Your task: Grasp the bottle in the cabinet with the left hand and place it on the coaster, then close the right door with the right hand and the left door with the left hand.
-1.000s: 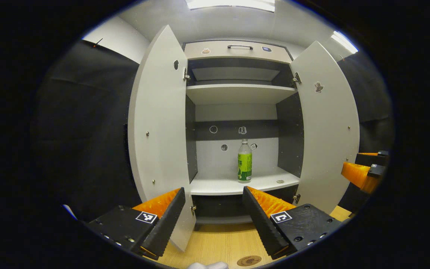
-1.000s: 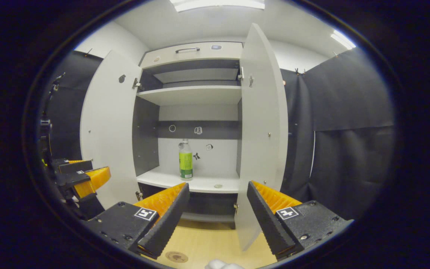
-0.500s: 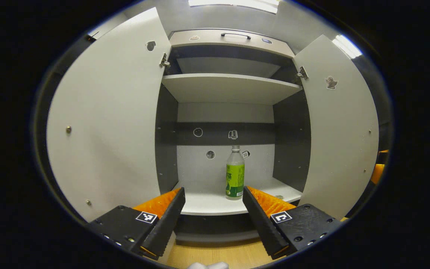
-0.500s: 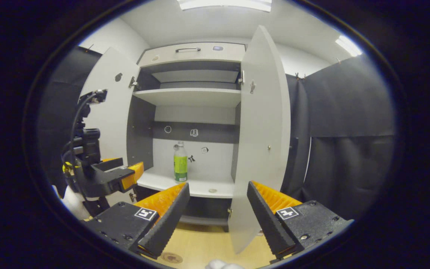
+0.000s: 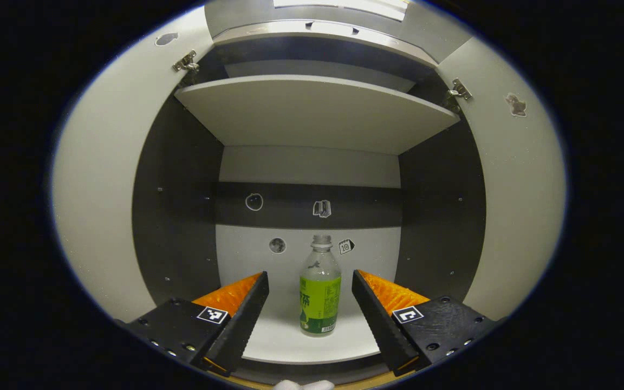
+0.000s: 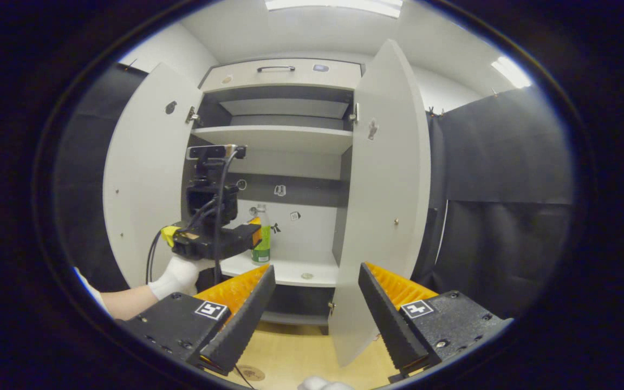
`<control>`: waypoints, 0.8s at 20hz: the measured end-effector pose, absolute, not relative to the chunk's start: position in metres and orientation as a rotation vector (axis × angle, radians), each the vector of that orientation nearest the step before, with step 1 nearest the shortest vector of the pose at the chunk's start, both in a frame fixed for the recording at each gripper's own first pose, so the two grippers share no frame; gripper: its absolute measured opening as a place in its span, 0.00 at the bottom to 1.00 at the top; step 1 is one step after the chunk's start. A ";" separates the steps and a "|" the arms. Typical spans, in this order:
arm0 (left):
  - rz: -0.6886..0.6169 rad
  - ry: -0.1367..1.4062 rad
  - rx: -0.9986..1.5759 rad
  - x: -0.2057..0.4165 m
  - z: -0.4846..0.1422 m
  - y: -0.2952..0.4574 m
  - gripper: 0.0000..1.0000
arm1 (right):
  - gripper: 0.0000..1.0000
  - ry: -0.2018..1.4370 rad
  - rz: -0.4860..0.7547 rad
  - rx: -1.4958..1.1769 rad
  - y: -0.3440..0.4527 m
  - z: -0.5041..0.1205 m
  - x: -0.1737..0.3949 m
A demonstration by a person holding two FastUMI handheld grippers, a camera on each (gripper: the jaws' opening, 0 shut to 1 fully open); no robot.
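Note:
A clear bottle with a green label stands upright on the cabinet's lower shelf. My left gripper is open inside the cabinet, one finger on each side of the bottle, no contact visible. In the right gripper view the left gripper, held by a gloved hand, reaches up to the bottle. My right gripper is open and holds nothing, in front of the cabinet. The left door and right door both stand open. A round coaster lies on the wooden surface below.
An upper shelf spans the cabinet above the bottle. A small round disc lies on the lower shelf right of the bottle. A drawer with a handle tops the cabinet. Black cloth hangs to the right.
My left gripper has moved forward between the doors into the cabinet until its fingers flank the bottle. The right gripper has barely moved and stays open.

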State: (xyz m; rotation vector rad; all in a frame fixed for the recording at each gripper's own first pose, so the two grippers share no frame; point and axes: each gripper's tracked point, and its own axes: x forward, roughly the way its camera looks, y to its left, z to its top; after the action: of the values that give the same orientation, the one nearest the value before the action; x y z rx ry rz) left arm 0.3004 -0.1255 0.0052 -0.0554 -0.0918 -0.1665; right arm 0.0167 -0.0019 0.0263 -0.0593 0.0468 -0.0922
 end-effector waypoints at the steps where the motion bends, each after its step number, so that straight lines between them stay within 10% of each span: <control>1: -0.162 -0.087 -0.050 0.310 0.002 -0.130 0.94 | 1.00 0.053 -0.096 -0.061 -0.002 0.025 0.015; 14: -0.117 0.010 -0.024 0.377 -0.047 -0.147 0.94 | 1.00 0.135 -0.137 -0.062 -0.017 -0.006 -0.006; 16: -0.105 0.020 -0.014 0.373 -0.048 -0.139 0.83 | 1.00 0.132 -0.139 -0.063 -0.019 -0.004 -0.011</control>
State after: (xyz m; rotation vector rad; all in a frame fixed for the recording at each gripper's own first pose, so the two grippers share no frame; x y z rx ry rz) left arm 0.3726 -0.1392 -0.0482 -0.0136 0.0199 -0.1047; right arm -0.0112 -0.0187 -0.0038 -0.0631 0.1322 -0.1386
